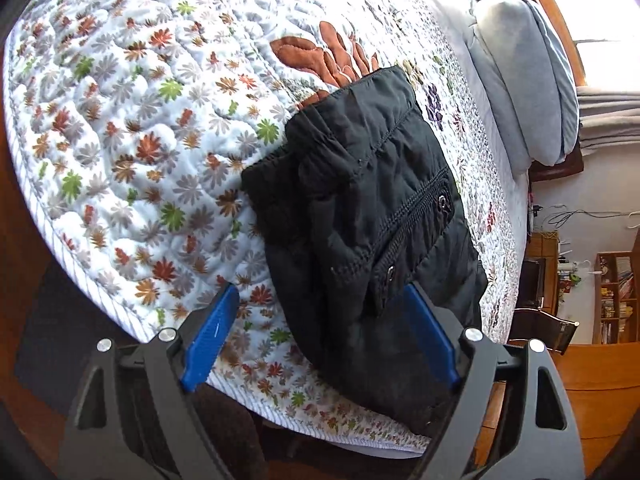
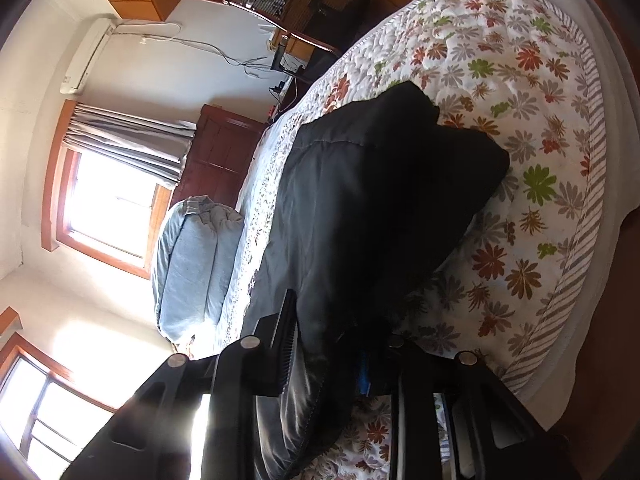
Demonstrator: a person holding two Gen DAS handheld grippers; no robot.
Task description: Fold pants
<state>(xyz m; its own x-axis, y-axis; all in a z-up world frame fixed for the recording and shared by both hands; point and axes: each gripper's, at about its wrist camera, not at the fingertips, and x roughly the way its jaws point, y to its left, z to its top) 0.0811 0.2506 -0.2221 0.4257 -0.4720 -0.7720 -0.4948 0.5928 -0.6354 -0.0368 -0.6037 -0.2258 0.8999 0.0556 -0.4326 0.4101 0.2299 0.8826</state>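
Your left gripper (image 1: 320, 344) stands released, its blue pads (image 1: 210, 338) spread either side of the folded black pants (image 1: 360, 216), whose near edge lies between them. The pants rest on the floral quilt (image 1: 140, 120), toward four o'clock. Your right gripper (image 2: 328, 356) appears clenched on dark pants fabric, though shadow obscures it.

I see a leaf-print quilt (image 1: 132, 128) covering the bed, with a grey pillow (image 1: 524, 80) at its head. Beyond it, a bookshelf (image 1: 616, 300) stands by the wall.
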